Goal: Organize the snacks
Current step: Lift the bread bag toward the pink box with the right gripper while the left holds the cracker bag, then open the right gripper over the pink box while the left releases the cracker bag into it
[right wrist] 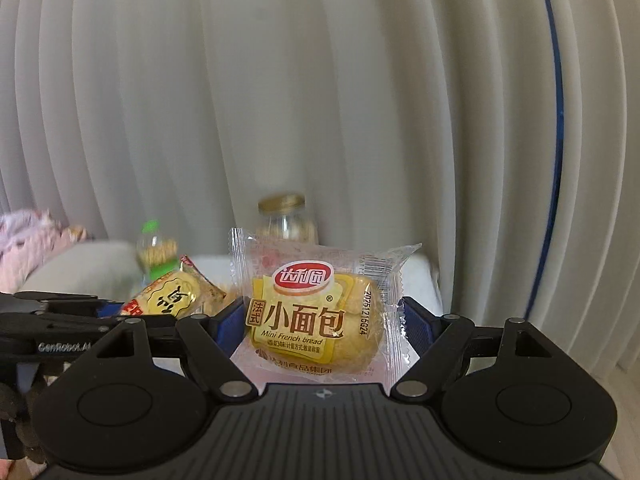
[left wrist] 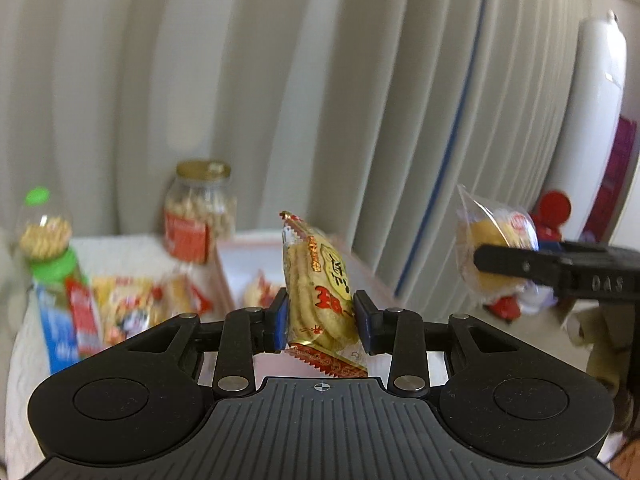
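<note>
My left gripper (left wrist: 321, 322) is shut on a yellow rice-cracker packet (left wrist: 318, 292), which stands on edge between the blue pads, lifted above the table. My right gripper (right wrist: 322, 320) is shut on a clear-wrapped mini French bread (right wrist: 316, 320) held flat between its pads. The right gripper and its bread (left wrist: 496, 248) show at the right of the left wrist view. The cracker packet (right wrist: 172, 294) in the left gripper shows at the left of the right wrist view. Below lies a pale pink box (left wrist: 230, 264) holding a wrapped snack (left wrist: 260, 292).
A gold-lidded jar with a red label (left wrist: 200, 212) and a green-capped bottle of snacks (left wrist: 46, 236) stand at the table's back. Several loose snack packets (left wrist: 120, 308) lie left of the box. A white curtain (right wrist: 320, 100) hangs behind. Pink cloth (right wrist: 32, 240) lies far left.
</note>
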The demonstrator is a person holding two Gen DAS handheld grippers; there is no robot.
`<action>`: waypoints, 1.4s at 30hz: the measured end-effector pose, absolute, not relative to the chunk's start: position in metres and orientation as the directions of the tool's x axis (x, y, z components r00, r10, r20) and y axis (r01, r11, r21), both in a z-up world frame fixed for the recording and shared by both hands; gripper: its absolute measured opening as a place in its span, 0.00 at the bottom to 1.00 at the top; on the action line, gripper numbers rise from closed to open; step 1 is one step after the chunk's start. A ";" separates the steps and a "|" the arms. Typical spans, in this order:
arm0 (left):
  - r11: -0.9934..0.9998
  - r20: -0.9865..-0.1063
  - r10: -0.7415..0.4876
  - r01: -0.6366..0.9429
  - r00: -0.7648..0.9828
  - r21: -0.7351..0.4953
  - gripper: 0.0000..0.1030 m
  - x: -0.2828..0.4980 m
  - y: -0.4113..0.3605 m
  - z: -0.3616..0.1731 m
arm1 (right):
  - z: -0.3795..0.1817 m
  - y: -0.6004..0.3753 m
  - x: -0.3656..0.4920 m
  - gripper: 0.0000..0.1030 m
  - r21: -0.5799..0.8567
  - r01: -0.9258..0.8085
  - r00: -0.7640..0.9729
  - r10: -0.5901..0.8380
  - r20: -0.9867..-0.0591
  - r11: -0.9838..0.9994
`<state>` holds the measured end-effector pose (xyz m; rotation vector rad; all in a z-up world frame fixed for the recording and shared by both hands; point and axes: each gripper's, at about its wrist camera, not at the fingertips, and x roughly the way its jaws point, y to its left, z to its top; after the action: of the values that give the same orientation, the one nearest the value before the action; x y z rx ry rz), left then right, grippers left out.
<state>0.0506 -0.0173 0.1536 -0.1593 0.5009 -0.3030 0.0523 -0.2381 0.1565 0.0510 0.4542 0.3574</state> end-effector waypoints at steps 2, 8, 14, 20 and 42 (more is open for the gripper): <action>0.931 -0.439 -0.345 0.245 0.829 -0.269 0.38 0.074 -0.016 0.161 | 0.168 -0.237 0.067 0.77 0.107 -0.314 0.851 0.330 -0.409 0.943; 0.866 -0.523 -0.455 0.220 0.721 -0.450 0.38 0.185 -0.019 0.098 | 0.174 -0.220 0.166 0.81 0.145 -0.287 0.813 0.321 -0.486 0.947; 0.806 -0.511 -0.434 0.066 0.741 -0.588 0.38 0.175 0.038 0.062 | 0.125 -0.200 0.255 0.81 0.100 -0.242 0.708 0.246 -0.662 0.965; 0.870 -0.500 -0.197 -0.085 0.843 -0.486 0.38 0.123 0.100 0.051 | 0.097 -0.184 0.269 0.81 0.115 -0.239 0.655 0.247 -0.714 0.964; 0.936 -0.592 -0.243 0.027 0.768 -0.350 0.42 0.174 0.090 0.003 | 0.094 -0.036 0.263 0.81 0.002 -0.447 0.537 0.271 -0.799 0.894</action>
<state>0.1739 0.0900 0.0030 -0.3339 0.6823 -0.1497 0.2631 -0.0358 0.0940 -0.2124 0.9089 0.4312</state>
